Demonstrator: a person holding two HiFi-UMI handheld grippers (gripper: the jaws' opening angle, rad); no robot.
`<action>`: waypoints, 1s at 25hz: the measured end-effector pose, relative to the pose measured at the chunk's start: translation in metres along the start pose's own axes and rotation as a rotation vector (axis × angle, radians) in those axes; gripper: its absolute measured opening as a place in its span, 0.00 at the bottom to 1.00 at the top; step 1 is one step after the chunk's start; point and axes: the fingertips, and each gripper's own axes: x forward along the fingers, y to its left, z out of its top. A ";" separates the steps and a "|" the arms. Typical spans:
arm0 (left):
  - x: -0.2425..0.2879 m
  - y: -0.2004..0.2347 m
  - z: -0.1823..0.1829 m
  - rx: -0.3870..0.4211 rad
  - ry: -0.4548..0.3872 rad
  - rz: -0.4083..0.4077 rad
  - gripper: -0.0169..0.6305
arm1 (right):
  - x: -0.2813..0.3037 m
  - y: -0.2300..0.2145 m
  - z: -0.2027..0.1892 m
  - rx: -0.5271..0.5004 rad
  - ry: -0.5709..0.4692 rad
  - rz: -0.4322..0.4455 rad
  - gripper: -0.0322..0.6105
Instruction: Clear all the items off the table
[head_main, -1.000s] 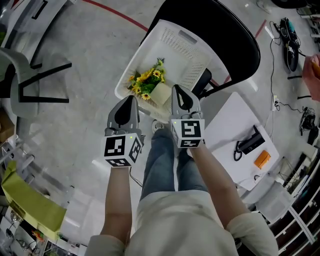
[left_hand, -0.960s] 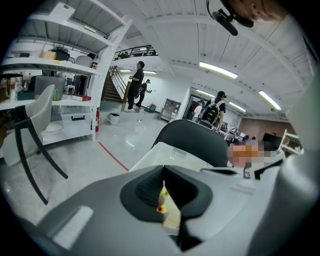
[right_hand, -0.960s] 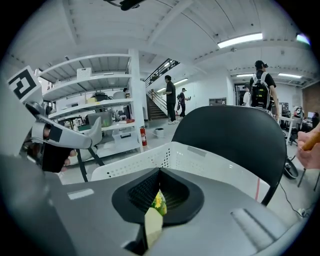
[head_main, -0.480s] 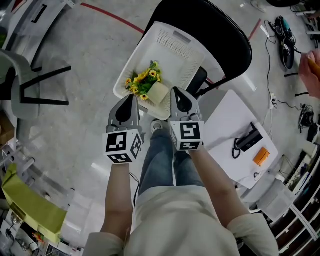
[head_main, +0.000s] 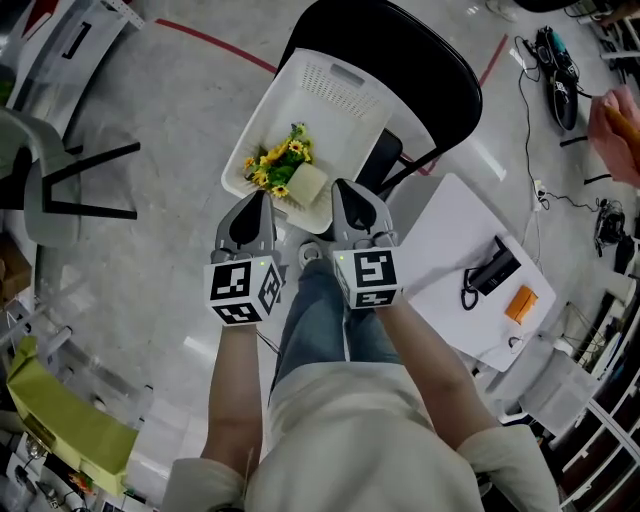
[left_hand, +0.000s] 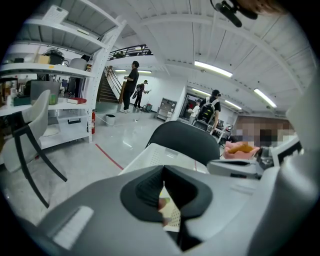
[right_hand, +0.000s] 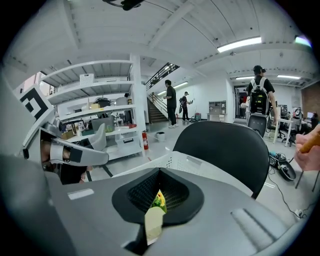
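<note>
The left gripper (head_main: 260, 198) has its jaws closed tip to tip with nothing between them. The right gripper (head_main: 341, 187) is closed and empty as well. In the head view both hang side by side at the centre of the frame, just below the near rim of a white basket (head_main: 345, 75) that rests on a black chair (head_main: 440, 70). Yellow flowers (head_main: 272, 167) and a pale block (head_main: 308, 185) lie in the basket's near corner.

Only the head view shows the white table (head_main: 450, 240) at the lower right. A black device (head_main: 492, 270) with a cord and a small orange item (head_main: 522, 303) lie on it, well apart from both grippers.

The gripper views look level across the room, over the basket and chair back. They show white shelves (right_hand: 95, 115), a staircase (left_hand: 107, 82) and people standing far off. The slit behind the right gripper's tips frames the flowers and block. The right gripper view catches the left gripper at its left edge.
</note>
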 end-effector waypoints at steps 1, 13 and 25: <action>-0.002 -0.003 0.000 0.005 0.001 -0.006 0.04 | -0.005 0.000 0.002 0.002 -0.004 0.000 0.05; -0.015 -0.081 0.002 0.082 0.000 -0.125 0.04 | -0.076 -0.044 0.003 0.076 -0.042 -0.090 0.05; -0.026 -0.191 -0.017 0.190 0.053 -0.265 0.04 | -0.164 -0.111 -0.014 0.176 -0.076 -0.235 0.05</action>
